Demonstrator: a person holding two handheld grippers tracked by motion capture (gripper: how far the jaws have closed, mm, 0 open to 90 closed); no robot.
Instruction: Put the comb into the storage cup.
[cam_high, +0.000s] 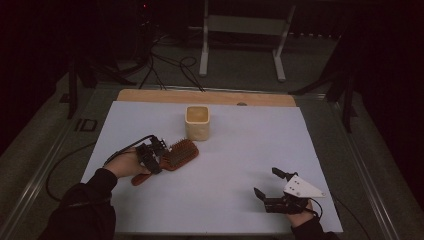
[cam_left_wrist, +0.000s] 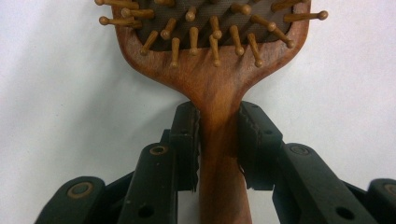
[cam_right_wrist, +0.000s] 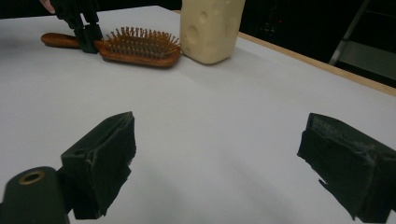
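the wooden hairbrush (cam_high: 176, 155) lies bristles up on the white table cover (cam_high: 230, 170), left of centre in the high view, its handle running down-left toward the person's left hand (cam_high: 122, 165). the left gripper (cam_high: 152, 159) sits right over the neck of the brush, and in the left gripper view its two pads (cam_left_wrist: 186, 140) are clamped on the handle just below the paddle head, one pressing each side, with the bristle field filling the top of the frame. just beside the brush head, up and to the right in the high view, stands a cream cup (cam_high: 197, 121) with dimpled walls, close to the brush tip but whether touching i cannot tell. the right gripper (cam_high: 267, 185) rests at the lower right of the high view, well apart from the brush, its jaws spread wide with nothing between them; in the right gripper view the brush and cup show far off at the upper left. count: one hairbrush, one cup, two grippers
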